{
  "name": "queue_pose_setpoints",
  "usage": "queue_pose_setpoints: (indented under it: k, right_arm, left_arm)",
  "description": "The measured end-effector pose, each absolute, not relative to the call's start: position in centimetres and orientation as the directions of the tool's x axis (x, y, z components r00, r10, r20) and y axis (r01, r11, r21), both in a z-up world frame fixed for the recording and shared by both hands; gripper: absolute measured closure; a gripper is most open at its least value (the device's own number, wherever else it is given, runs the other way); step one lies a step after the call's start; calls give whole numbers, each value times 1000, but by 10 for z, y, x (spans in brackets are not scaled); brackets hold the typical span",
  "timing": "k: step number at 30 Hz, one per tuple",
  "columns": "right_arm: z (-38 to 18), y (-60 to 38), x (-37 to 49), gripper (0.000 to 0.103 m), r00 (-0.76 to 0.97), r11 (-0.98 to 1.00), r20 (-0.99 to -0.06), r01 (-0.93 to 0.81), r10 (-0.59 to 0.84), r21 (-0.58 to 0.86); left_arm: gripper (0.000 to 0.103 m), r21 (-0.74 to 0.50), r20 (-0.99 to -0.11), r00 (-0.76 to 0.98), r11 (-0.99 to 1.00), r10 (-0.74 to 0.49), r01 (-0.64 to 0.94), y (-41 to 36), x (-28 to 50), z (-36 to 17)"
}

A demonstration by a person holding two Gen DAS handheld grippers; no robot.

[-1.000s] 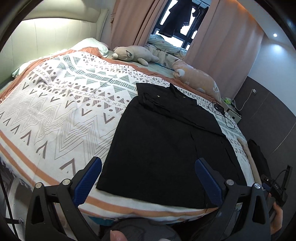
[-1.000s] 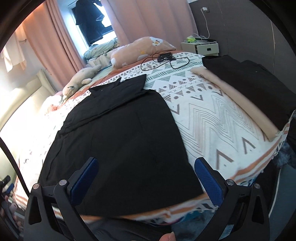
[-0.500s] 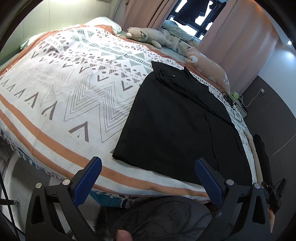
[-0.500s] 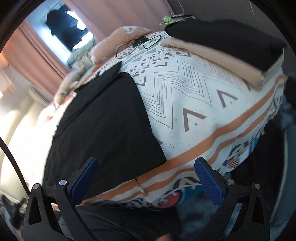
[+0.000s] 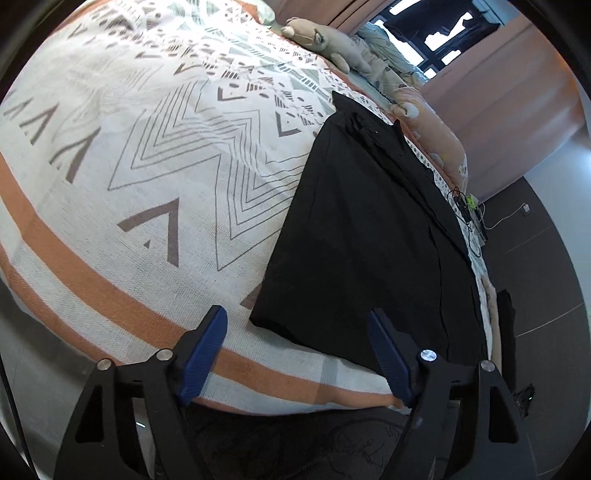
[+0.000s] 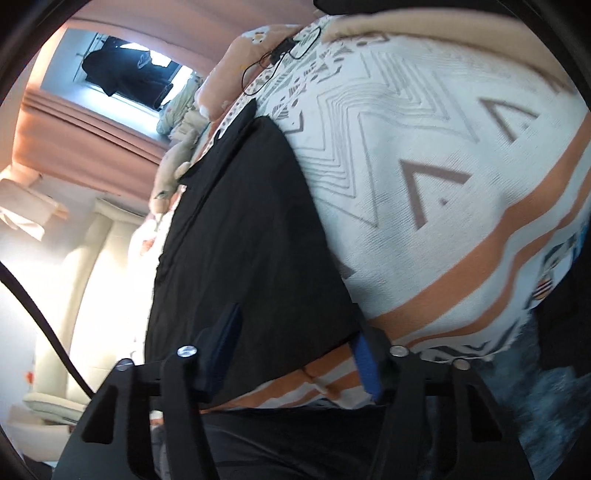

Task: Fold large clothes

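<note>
A large black garment (image 5: 369,229) lies spread flat on the patterned bedspread (image 5: 129,166), collar end far away. In the left wrist view my left gripper (image 5: 297,334) sits low at the bed's near edge. Its jaws are closing, with the garment's near left corner between the blue pads (image 5: 207,343) and no pad pressing on it. In the right wrist view the garment (image 6: 251,229) runs away from my right gripper (image 6: 295,347). Those jaws are closing too, astride the near right corner where it meets the bedspread (image 6: 443,147), with a clear gap still showing.
Plush toys (image 5: 325,40) and a pink cushion (image 5: 432,122) line the far side below curtains and a window. A black cable (image 6: 280,51) lies near the far right corner. Folded beige cloth (image 6: 369,26) rests at the bed's right end. A padded headboard (image 6: 92,258) stands left.
Both grippers have dropped toward the bed's near edge and rolled. Their fingers have drawn closer together, and each now straddles a near corner of the black garment.
</note>
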State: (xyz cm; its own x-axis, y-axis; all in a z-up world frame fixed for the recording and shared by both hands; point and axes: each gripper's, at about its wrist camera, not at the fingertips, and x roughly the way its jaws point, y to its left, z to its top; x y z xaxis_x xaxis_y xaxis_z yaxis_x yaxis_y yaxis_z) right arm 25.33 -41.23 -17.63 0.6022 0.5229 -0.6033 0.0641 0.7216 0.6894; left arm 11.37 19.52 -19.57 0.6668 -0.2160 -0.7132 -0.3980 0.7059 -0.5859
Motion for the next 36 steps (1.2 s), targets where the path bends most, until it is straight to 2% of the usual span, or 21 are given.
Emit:
queue_pose_setpoints:
  k: [7, 9, 12, 15, 22, 23, 26, 28, 29, 30, 33, 36]
  right_arm:
    - [-190, -429, 271, 51, 602, 653, -542, 44, 587, 756]
    - [-196, -431, 277, 51, 596, 640, -532, 40, 601, 767]
    - [-209, -433, 283, 51, 591, 614, -512, 35, 623, 788]
    - [-218, -434, 288, 51, 585, 590, -489, 20, 648, 807]
    - [-226, -440, 299, 51, 598, 621, -511, 28, 618, 783]
    - [-225, -438, 299, 51, 603, 627, -514, 30, 610, 779]
    - [-223, -440, 306, 53, 616, 653, -532, 37, 581, 757]
    - [-223, -440, 312, 63, 622, 679, -557, 55, 550, 732]
    - [-223, -436, 313, 73, 622, 689, -568, 62, 539, 722]
    - [-224, -436, 316, 84, 623, 698, -578, 70, 527, 712]
    - [-224, -436, 315, 100, 632, 697, -564, 52, 532, 715]
    - [-211, -423, 305, 103, 648, 695, -539, 21, 538, 718]
  left_arm:
    - [28, -649, -689, 672, 644, -271, -405, 207, 122, -201]
    - [41, -705, -652, 681, 597, -334, -383, 209, 126, -206]
    - [42, -744, -625, 675, 560, -391, -365, 205, 134, -213]
    - [42, -805, -554, 696, 507, -456, -308, 201, 141, -212]
    - [43, -719, -638, 675, 601, -371, -349, 195, 164, -207]
    - [52, -707, -650, 668, 611, -363, -356, 194, 168, -208]
    - [64, -694, -664, 657, 620, -357, -366, 193, 178, -212]
    - [77, -683, -677, 647, 626, -350, -376, 192, 182, -214]
    - [87, -677, -685, 642, 626, -345, -386, 192, 183, -215]
    - [89, -675, -686, 643, 626, -339, -390, 192, 183, -215]
    - [94, -694, -659, 673, 615, -334, -374, 193, 177, -210]
    - [97, -729, -615, 710, 591, -342, -347, 197, 169, -201]
